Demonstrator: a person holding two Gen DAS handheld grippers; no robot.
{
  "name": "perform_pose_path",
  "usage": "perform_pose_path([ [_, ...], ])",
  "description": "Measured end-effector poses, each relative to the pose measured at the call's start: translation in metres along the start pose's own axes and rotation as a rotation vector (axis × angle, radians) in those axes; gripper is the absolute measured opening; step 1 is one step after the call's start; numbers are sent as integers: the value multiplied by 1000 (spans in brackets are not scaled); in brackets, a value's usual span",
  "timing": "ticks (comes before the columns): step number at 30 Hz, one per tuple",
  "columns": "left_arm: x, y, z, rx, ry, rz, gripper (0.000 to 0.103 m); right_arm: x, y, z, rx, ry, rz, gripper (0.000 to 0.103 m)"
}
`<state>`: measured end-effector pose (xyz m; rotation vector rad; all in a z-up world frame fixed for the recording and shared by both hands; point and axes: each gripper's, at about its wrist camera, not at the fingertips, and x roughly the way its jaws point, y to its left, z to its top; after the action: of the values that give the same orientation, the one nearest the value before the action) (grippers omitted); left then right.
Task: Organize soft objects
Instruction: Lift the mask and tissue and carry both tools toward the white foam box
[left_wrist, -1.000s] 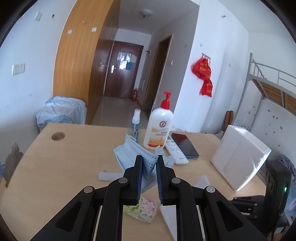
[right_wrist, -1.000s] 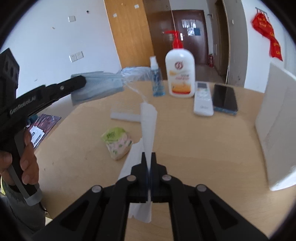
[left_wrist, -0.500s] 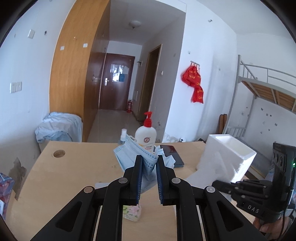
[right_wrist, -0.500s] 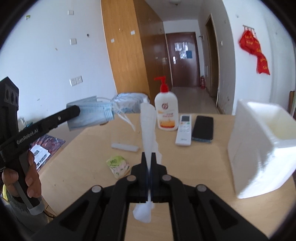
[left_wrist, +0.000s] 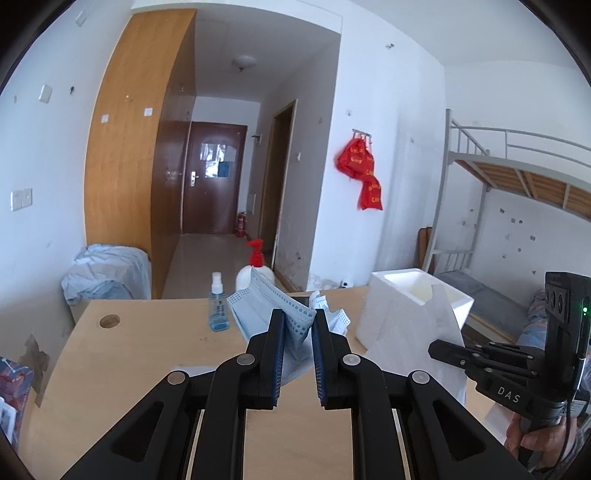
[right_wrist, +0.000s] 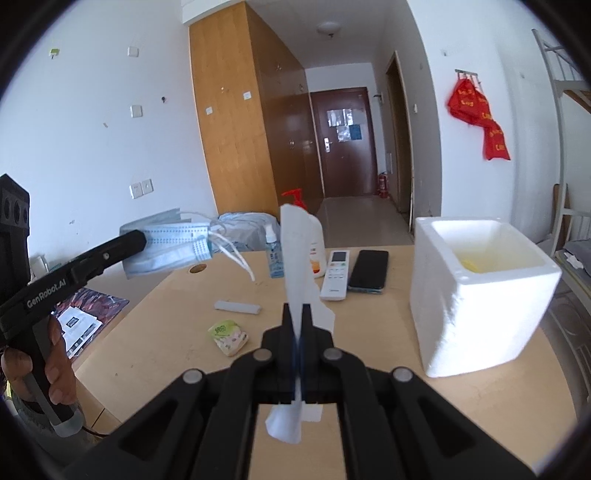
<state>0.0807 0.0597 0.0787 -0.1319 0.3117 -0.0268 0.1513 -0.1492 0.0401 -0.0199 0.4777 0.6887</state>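
My left gripper (left_wrist: 298, 320) is clenched on a bunch of blue masks (left_wrist: 266, 306). The pads pinch the folded stack near one end, and the rest fans out ahead of the fingers, clear of the table (left_wrist: 147, 332). From the right wrist view the same masks (right_wrist: 170, 245) stick out past the left gripper (right_wrist: 138, 240), with their white ear loops dangling off the free end, above the table's left edge.

My right gripper (right_wrist: 296, 314) is shut tight on a white tissue (right_wrist: 295, 258). The sheet stands up out of the fingers in a narrow strip, and a short tail hangs below them. In the left wrist view the tissue (left_wrist: 417, 332) spreads wide in front of the right gripper (left_wrist: 437, 349), partly covering the foam box (left_wrist: 402, 291).

The foam box (right_wrist: 476, 291) stands on the right side of the table (right_wrist: 369, 332), open at the top, with something yellow faintly visible inside. A small tissue pack (right_wrist: 228, 336) lies on the table nearer the left edge, with a white bar (right_wrist: 237, 306) just beyond it. Along the far edge stand a spray bottle (right_wrist: 273, 254) and a pump bottle (right_wrist: 316, 254). Beside them lie a remote (right_wrist: 335, 275) and a phone (right_wrist: 369, 271), which are touching or nearly so.

A hand (right_wrist: 40, 365) grips the left tool's handle at the picture's lower left, off the table's edge.
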Motion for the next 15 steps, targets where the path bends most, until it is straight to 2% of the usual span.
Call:
perform_pose_path([
  [15, -3, -65, -12, 63, 16, -142, 15, -54, -22, -20, 54, -58, -107, 3],
])
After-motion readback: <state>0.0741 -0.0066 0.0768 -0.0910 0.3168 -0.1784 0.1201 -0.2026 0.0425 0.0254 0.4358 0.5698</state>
